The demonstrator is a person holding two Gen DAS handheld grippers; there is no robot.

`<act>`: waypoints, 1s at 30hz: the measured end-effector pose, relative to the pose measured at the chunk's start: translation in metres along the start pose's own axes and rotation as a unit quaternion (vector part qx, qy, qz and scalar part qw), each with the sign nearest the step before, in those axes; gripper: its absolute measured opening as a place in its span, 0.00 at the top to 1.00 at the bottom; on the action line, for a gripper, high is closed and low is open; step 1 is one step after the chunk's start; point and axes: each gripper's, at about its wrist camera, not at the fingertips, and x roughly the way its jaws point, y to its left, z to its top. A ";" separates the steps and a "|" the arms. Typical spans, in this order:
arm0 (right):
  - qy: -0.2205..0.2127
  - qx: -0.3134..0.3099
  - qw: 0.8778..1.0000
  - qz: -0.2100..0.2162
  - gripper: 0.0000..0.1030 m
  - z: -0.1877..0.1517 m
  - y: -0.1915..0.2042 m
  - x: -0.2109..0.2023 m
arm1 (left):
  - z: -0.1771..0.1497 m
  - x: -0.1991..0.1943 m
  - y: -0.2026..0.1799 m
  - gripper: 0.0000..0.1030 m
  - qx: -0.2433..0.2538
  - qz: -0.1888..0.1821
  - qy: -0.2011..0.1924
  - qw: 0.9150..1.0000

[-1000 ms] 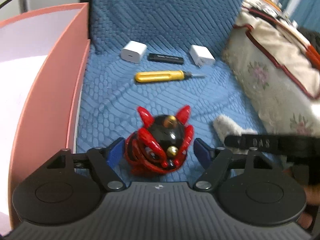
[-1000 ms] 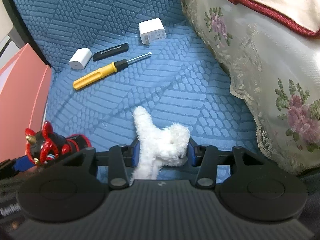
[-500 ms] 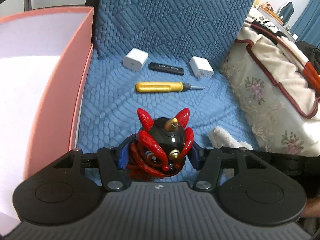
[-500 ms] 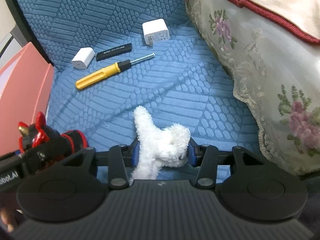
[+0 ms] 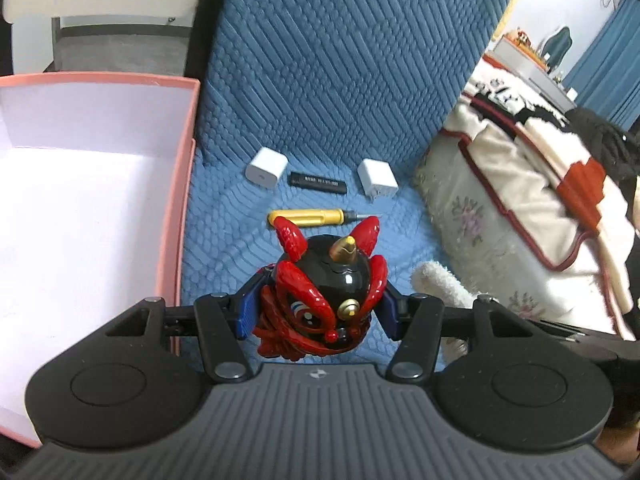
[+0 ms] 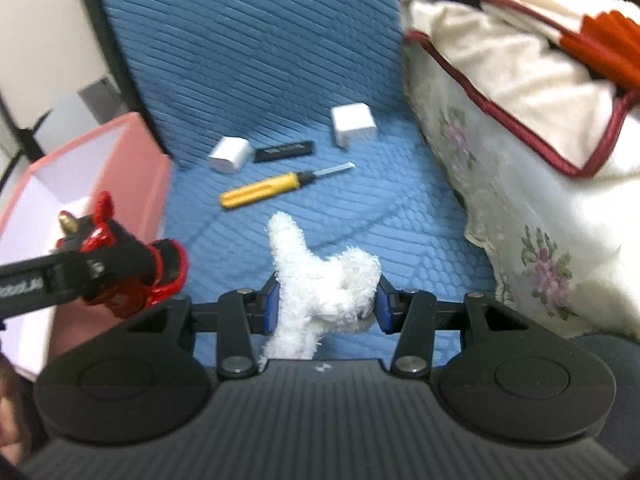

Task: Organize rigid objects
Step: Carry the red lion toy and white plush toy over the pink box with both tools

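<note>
The red figurine [image 5: 320,300] sits clamped in the left hand-held gripper [image 5: 318,314].

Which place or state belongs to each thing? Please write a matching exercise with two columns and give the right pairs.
Things:
1. red and black figure
2. white plush toy
3. yellow screwdriver
4. black stick

Places or states:
A. lying between two white chargers
B. clamped in the right gripper
C. clamped in the left gripper
D. lying alone on the blue cover, in front of the chargers

Pairs: 1-C, 2-B, 3-D, 4-A

Home bedroom: quilted headboard [image 5: 340,60], bedding [image 5: 520,200].
</note>
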 end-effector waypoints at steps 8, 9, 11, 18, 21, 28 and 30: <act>-0.042 -0.022 0.998 0.037 0.53 0.025 0.040 -0.034 | 0.028 -0.046 0.025 0.39 -0.019 -0.001 -0.027 0.999; -0.048 -0.026 0.998 0.042 0.53 0.028 0.046 -0.038 | 0.032 -0.051 0.028 0.39 -0.020 0.000 -0.031 0.999; -0.058 -0.039 0.996 0.053 0.53 0.037 0.058 -0.045 | 0.041 -0.063 0.036 0.39 -0.024 0.000 -0.041 0.999; -0.087 -0.056 0.992 0.077 0.53 0.058 0.099 -0.060 | 0.066 -0.099 0.068 0.39 -0.034 0.009 -0.067 0.997; -0.093 -0.064 0.990 0.089 0.53 0.063 0.117 -0.064 | 0.072 -0.112 0.086 0.39 -0.039 0.020 -0.074 0.996; -0.076 -0.093 0.986 0.112 0.53 0.060 0.162 -0.046 | 0.069 -0.124 0.136 0.39 -0.063 0.048 -0.071 0.994; -0.064 -0.102 0.986 0.113 0.53 0.056 0.176 -0.035 | 0.066 -0.122 0.153 0.39 -0.075 0.056 -0.065 0.994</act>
